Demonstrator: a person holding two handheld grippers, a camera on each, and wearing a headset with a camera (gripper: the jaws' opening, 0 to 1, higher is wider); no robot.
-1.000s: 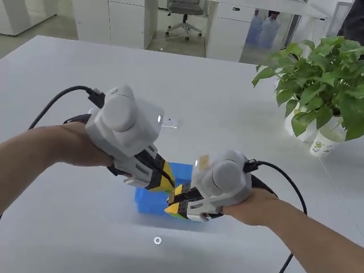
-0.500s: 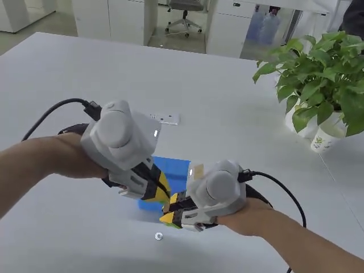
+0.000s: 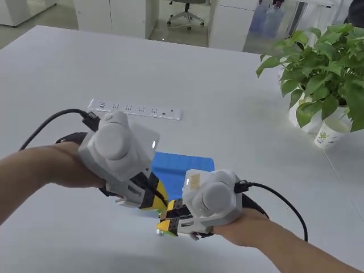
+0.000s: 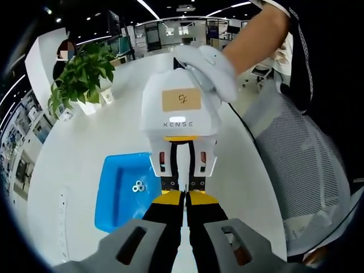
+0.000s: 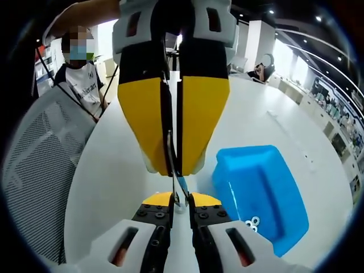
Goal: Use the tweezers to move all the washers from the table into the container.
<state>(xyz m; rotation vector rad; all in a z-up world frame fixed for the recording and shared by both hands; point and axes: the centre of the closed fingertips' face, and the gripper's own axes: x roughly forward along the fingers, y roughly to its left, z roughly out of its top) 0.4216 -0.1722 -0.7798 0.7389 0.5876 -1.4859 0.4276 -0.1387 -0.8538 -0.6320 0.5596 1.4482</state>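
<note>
Surface: we record a pale grey table [image 3: 239, 108], matte and flat. Directly on it:
- a blue container [image 3: 185, 164], open-topped, on the near part of the table; we see only its far portion in the head view.
- a white power strip [image 3: 133, 109], lying flat beyond the container and apart from it.
- a white pot [image 3: 329, 135] holding a leafy green plant [image 3: 318, 62], upright at the right side, well apart from both.

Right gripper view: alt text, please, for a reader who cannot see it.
The left gripper reaches in from the top, its yellow jaws shut on thin tweezers whose tip meets the right gripper rising from the bottom. To the right on the white table sits a blue container with washers inside.
</note>
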